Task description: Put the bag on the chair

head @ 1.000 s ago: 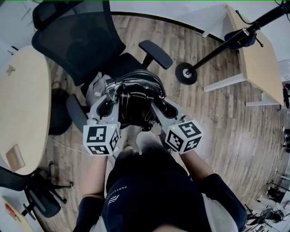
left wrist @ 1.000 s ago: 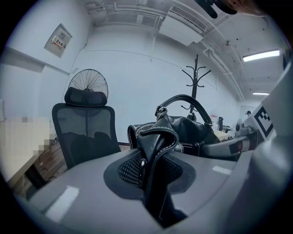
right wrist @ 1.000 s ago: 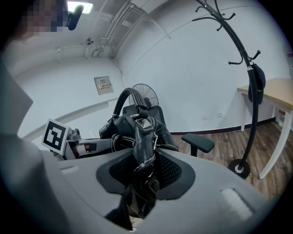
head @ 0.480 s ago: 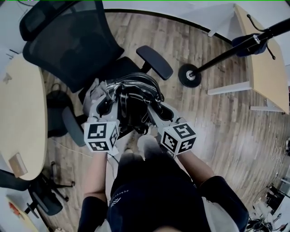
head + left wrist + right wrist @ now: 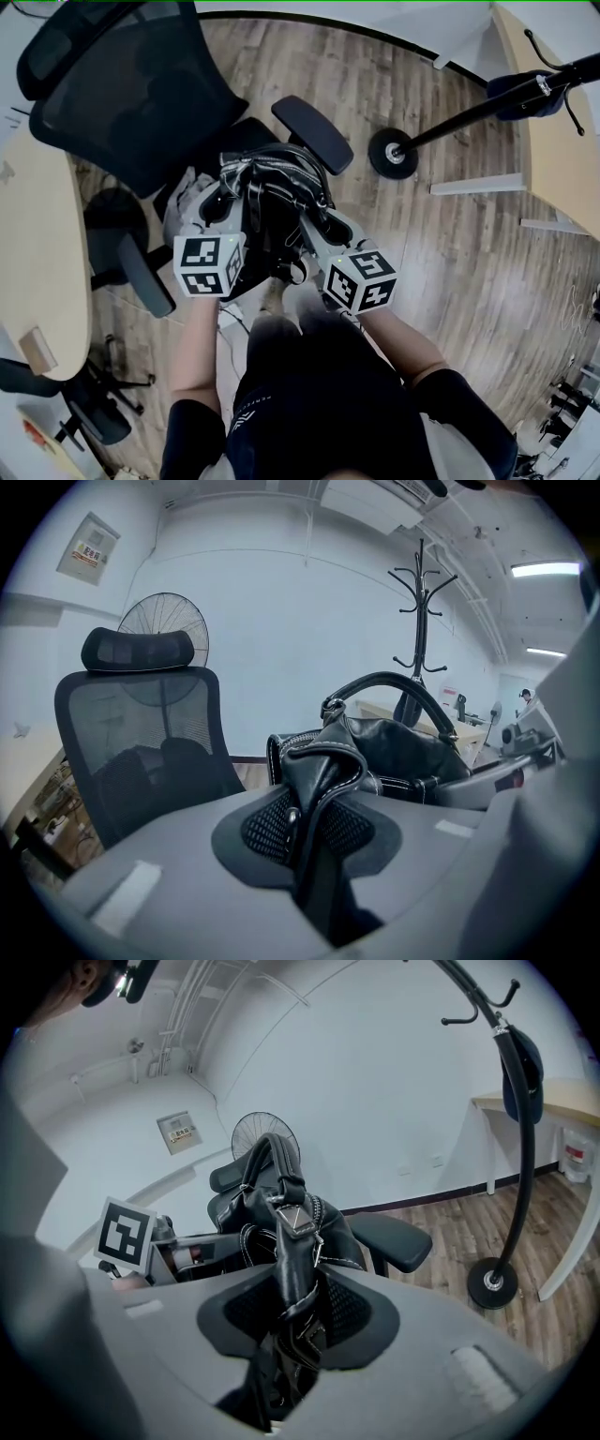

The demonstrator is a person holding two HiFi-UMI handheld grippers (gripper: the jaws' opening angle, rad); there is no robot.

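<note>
Over pale wood-plank flooring [image 5: 450, 253], a limp, weighty-looking black leather handbag [image 5: 277, 202] hangs by the black mesh office chair [image 5: 141, 94], its soft end folds pinched by left claw [image 5: 309, 827] and right claw [image 5: 295, 1312].

**A:** What's your left gripper [image 5: 312, 829] got?

**B:** Your jaws are pinched on a fold of the black leather bag [image 5: 398, 747], w/ the stitched edge sticking up btwn the pads [image 5: 267, 827]. The rest of the bag sits just beyond, handle [image 5: 389, 680] arched over it.

**A:** And the chair [image 5: 141, 752]?

**B:** To your left of the bag, mesh back upright w/ headrest [image 5: 138, 650] on top (a round fan [image 5: 165, 621] shows behind it). A coat rack [image 5: 419, 602] stands further back by the white wall [image 5: 281, 621].
</note>
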